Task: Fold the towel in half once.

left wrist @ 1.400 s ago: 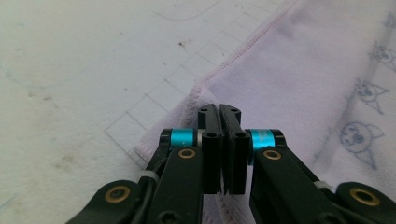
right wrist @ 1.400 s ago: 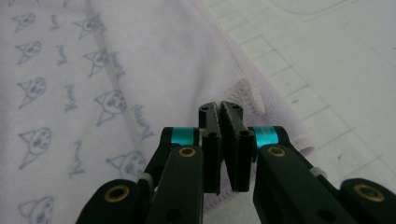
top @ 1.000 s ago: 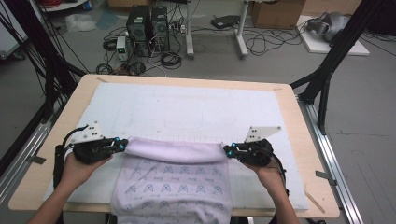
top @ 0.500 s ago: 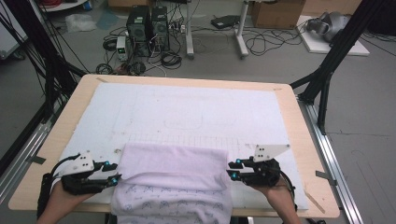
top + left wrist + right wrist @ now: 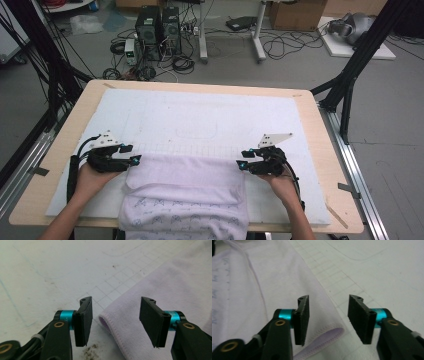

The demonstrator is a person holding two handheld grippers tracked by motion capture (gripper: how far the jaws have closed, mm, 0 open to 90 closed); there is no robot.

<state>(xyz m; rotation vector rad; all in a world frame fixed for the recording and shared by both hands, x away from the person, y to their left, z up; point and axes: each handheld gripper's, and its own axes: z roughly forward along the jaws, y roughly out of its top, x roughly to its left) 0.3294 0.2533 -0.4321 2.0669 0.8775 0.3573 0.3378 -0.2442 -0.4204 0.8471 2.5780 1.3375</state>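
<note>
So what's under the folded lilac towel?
The white grid mat lies under the lilac towel, over the wooden table. The folded top layer covers the patterned layer beneath; the mat there is hidden.

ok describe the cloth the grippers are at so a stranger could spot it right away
On the wooden table lies a white gridded mat. At the mat's near edge, between the left gripper and the right gripper, lies the pale lilac towel, folded over, its lower part hanging off the table. It is the only soft, coloured thing there.
</note>
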